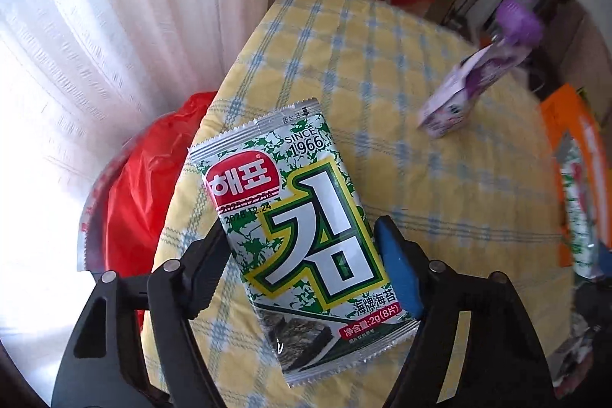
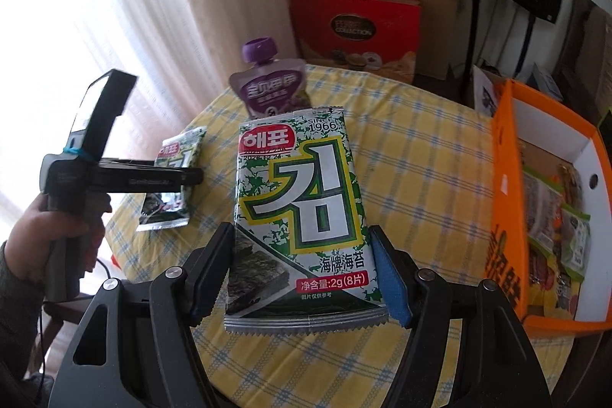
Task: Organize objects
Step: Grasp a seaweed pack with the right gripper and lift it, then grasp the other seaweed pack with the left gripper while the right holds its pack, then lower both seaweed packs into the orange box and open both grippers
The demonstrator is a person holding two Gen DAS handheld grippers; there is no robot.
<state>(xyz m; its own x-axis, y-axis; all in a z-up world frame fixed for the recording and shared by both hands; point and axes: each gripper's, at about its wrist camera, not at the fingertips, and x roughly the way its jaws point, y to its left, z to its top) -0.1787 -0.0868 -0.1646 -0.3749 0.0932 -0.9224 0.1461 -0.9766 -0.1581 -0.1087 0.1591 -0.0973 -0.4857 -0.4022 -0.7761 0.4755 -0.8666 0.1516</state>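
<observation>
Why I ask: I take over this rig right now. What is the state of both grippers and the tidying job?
Left gripper: fingers closed on a green-and-white foil seaweed packet lying on the yellow checked tablecloth.
Right gripper: fingers closed on a second seaweed packet, held above the cloth.
Purple spouted plastic pouch stands on the cloth, ungripped.
Done: several snack packs already lie in the orange cardboard box.
Left: probably both packets, then the pouch, go into that box.

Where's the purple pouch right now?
Right wrist view: the purple pouch stands at the table's far edge, just behind the seaweed packet in the right claw.
</observation>
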